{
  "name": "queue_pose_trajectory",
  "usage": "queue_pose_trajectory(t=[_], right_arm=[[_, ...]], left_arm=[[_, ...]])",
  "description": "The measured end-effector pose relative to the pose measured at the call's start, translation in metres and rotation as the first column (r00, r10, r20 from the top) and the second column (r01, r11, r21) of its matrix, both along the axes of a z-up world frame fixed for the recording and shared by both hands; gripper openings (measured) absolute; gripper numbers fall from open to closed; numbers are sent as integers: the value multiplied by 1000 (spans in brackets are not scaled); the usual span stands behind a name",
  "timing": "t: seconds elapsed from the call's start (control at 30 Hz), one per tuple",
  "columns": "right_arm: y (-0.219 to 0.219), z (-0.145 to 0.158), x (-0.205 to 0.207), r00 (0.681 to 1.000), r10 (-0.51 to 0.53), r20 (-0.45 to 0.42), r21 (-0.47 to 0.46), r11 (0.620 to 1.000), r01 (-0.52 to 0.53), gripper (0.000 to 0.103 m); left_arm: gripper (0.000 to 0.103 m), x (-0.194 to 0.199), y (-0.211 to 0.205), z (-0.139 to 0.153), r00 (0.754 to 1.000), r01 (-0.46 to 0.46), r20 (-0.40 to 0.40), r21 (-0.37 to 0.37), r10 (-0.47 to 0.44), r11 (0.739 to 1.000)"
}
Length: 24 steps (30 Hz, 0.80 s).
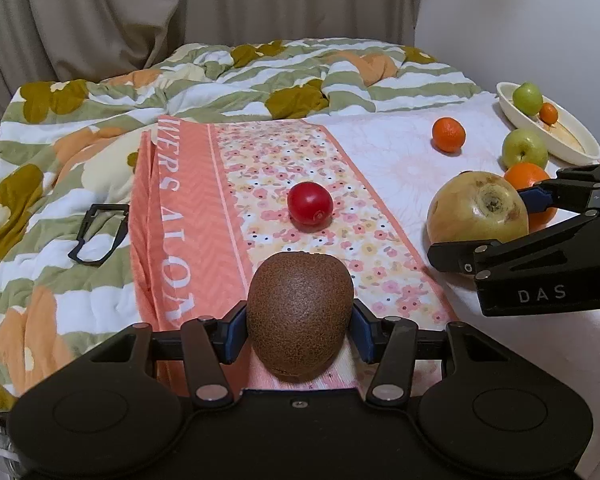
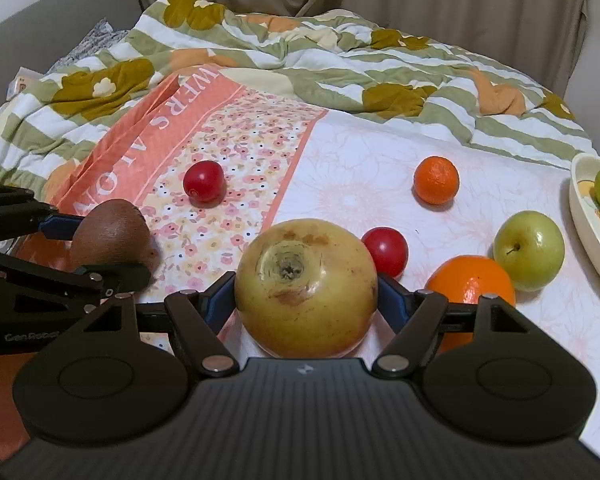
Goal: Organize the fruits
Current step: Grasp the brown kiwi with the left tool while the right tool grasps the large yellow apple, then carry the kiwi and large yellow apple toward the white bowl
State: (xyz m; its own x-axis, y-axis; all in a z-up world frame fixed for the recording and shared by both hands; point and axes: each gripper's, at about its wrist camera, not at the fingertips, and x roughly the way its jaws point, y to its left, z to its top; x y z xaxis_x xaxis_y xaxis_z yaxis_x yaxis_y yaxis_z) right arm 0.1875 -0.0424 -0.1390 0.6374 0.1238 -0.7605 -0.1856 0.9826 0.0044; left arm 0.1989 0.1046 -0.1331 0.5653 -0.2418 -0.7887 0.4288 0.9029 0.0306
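The left gripper clamped the kiwi, the right gripper hugged the yellow pomegranate, seemingly bound for the dish

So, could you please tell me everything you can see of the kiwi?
The kiwi is an oval, brown fruit with a rough, finely speckled, fuzzy-looking skin, whole and unpeeled. It sits between the blue pads of the left gripper, which press on its two sides. Its blunt end faces the camera. It is low over the pink flowered cloth; whether it touches the cloth I cannot tell. No other fruit touches it.
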Motion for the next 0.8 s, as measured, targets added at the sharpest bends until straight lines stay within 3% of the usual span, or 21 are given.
queue_pose_trajectory(t=[0.37, 0.8], right_arm=[[0, 31, -24, 999, -4, 43, 22, 1000, 3, 89], [-42, 98, -69, 992, -96, 86, 73, 993, 90, 89]], left_arm=[[56, -31, 12, 27, 996, -74, 47, -27, 75, 997], [56, -77, 1, 102, 981, -107, 153, -96, 121, 990]])
